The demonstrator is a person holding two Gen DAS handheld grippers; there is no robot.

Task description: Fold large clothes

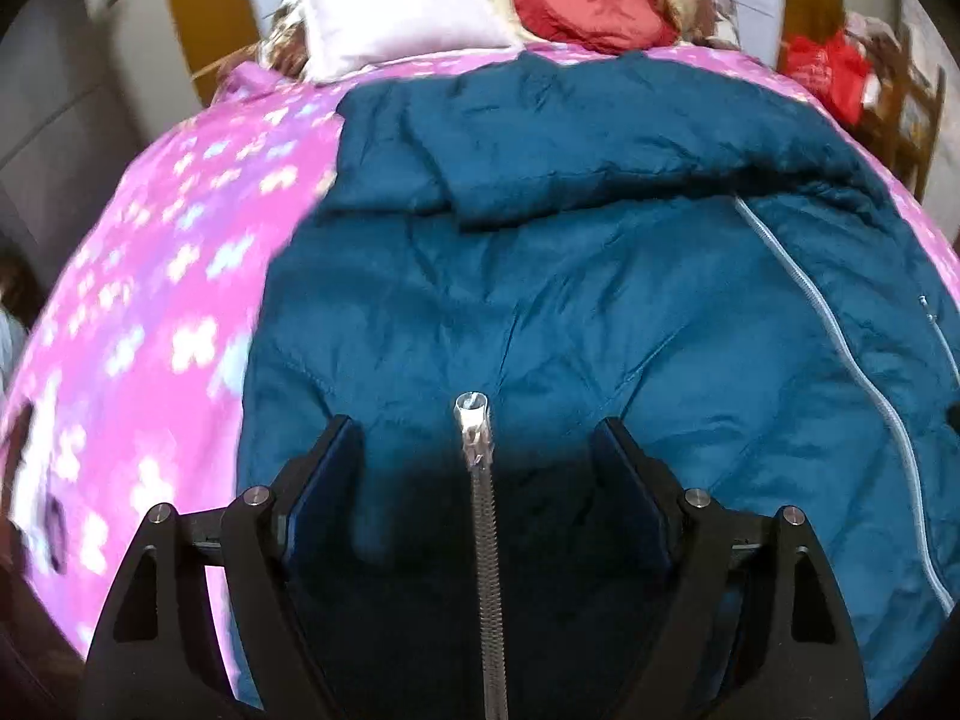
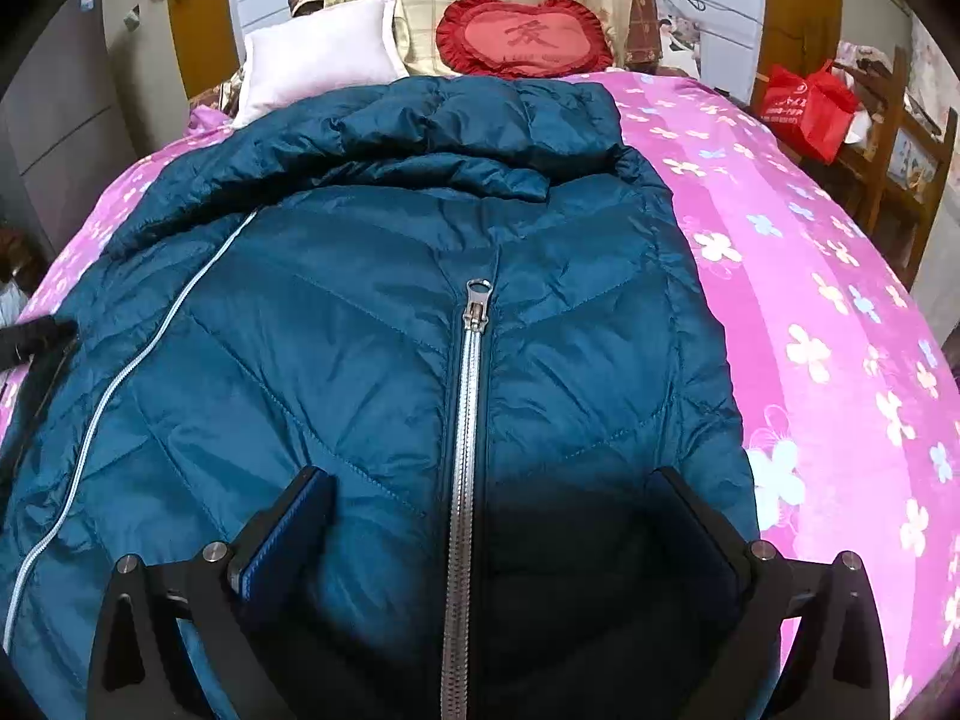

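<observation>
Jacket (image 2: pixel 384 324) lies spread beneath both open grippers, left gripper (image 1: pixel 477 438) and right gripper (image 2: pixel 489 489).

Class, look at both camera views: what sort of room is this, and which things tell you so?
Most likely a bedroom: a teal jacket lies on a bed with a pink flowered cover, and a white pillow and a red cushion sit at its head.

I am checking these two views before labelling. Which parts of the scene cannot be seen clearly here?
- Jacket hem: both views, hidden under the open grippers and cut by the bottom edge.
- Jacket's far sleeve: right wrist view, folded under the hood.
- Bedspread pattern: left wrist view, blurred by motion.
- Left gripper: right wrist view, only a dark tip at the left edge.
- Print on the red bag: too small to read.
</observation>
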